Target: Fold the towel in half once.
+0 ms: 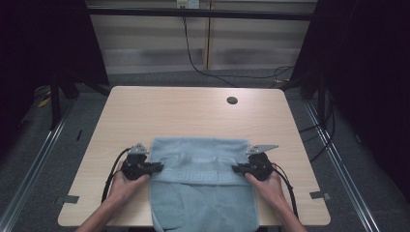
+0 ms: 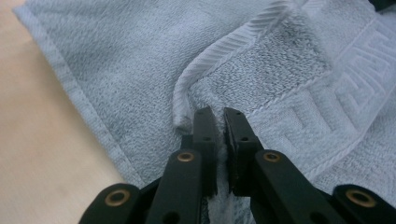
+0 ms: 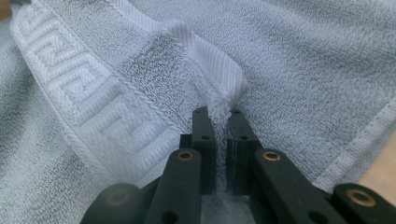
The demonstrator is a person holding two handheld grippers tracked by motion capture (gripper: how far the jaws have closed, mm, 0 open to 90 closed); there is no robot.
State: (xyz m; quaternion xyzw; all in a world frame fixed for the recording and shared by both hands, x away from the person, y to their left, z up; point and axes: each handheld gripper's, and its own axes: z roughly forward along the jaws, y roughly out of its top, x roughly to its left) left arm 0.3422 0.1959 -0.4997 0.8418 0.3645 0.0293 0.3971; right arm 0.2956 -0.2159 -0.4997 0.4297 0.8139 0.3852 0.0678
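Pale blue-grey terry towel [image 1: 203,188] with a woven key-pattern band lies on the near half of the light wooden worktop [image 1: 193,111], near end hanging over the front edge, its banded edge folded over toward the far hem. Left gripper [image 1: 155,167] and right gripper [image 1: 238,169] each have jaws clenched on a corner of that folded edge, cloth pinched between. Judged: first fold is nearly laid but not released; further folds remain.

Both grippers, left gripper [image 1: 157,167] and right gripper [image 1: 238,168], are black with brass-coloured rivets, grey three-cornered top plates and trailing black cables; forearms are bare.
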